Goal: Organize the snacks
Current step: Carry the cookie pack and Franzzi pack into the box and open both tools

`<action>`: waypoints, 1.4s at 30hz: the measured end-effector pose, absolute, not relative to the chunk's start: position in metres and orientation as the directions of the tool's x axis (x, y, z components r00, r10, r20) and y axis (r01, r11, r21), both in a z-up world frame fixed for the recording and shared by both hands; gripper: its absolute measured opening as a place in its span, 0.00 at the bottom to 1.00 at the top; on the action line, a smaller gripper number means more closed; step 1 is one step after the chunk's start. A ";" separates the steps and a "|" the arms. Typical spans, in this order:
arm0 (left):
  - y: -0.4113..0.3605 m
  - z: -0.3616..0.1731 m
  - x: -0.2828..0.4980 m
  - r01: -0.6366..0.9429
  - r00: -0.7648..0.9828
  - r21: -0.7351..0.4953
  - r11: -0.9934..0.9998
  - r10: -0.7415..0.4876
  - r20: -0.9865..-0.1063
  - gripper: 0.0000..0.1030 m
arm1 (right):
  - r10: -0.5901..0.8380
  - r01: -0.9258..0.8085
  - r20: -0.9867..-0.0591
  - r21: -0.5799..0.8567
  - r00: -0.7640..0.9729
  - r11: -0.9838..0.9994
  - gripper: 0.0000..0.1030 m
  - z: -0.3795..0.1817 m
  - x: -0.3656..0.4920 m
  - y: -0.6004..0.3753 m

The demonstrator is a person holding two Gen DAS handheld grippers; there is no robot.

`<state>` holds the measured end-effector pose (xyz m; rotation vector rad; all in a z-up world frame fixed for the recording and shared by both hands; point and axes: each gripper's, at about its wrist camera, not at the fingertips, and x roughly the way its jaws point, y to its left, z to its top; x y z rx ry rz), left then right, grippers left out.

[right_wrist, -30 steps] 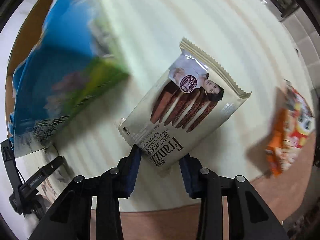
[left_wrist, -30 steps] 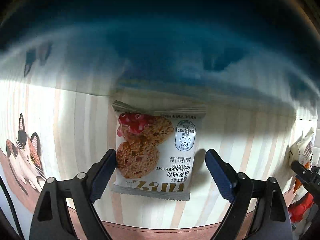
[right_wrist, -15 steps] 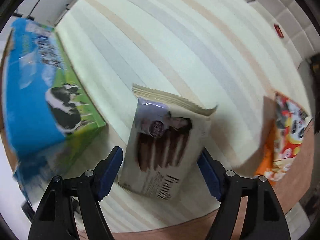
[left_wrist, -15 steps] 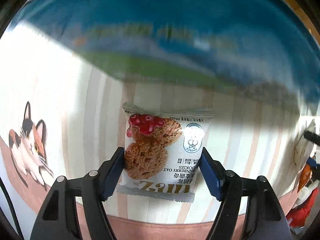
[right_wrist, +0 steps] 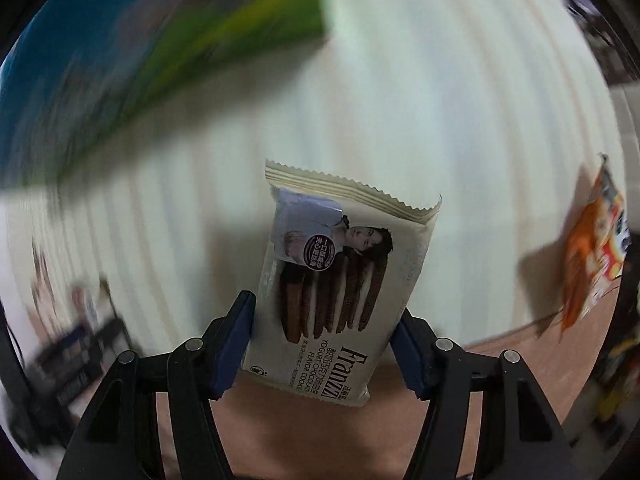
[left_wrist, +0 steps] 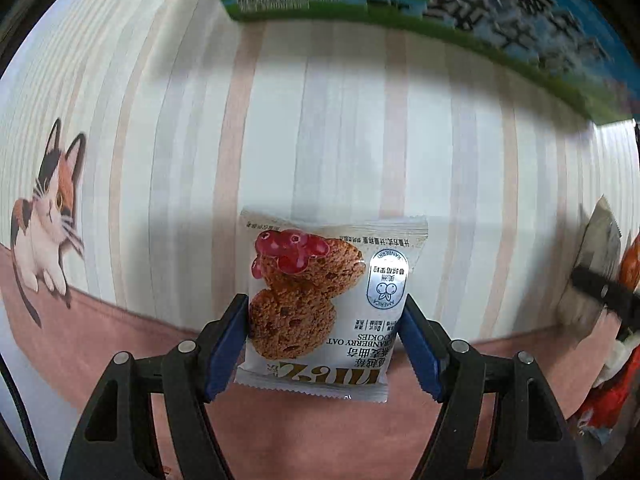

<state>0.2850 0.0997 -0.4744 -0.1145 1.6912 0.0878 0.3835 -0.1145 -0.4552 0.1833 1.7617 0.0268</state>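
In the left wrist view, my left gripper [left_wrist: 322, 340] is shut on a white cranberry oat cookie packet [left_wrist: 324, 300], its blue pads pressed against both sides. In the right wrist view, my right gripper [right_wrist: 326, 342] is shut on a cream Franzzi yogurt chocolate cookie packet [right_wrist: 340, 280], held across its width above the striped tablecloth [right_wrist: 460, 120]. The right gripper with its packet also shows at the far right of the left wrist view [left_wrist: 600, 288].
A blue and green milk carton box [left_wrist: 460, 4] lies across the top, also blurred in the right wrist view [right_wrist: 140, 48]. An orange snack bag [right_wrist: 592, 248] lies at the right. A cat print [left_wrist: 44, 216] marks the cloth's left border.
Both grippers closed onto their packets. The left pulled back from the blue box. The right reopened after a narrow grip, then re-gripped its packet across the width and swung fast.
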 end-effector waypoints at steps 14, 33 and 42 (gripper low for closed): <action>0.106 -0.471 0.313 -0.114 -0.153 -0.001 0.994 -0.018 -0.988 0.70 | 0.093 0.015 -0.969 0.092 -0.229 0.996 0.68 -0.463 0.377 -0.081; 0.095 -0.445 0.309 -0.095 -0.092 -0.014 0.995 -0.023 -0.996 0.69 | 0.112 0.032 -0.980 0.108 -0.163 0.994 0.64 -0.465 0.326 -0.060; 0.086 -0.353 0.325 -0.079 0.080 -0.115 0.990 -0.109 -0.991 0.69 | 0.250 0.039 -0.968 0.249 -0.036 0.968 0.63 -0.387 0.326 -0.060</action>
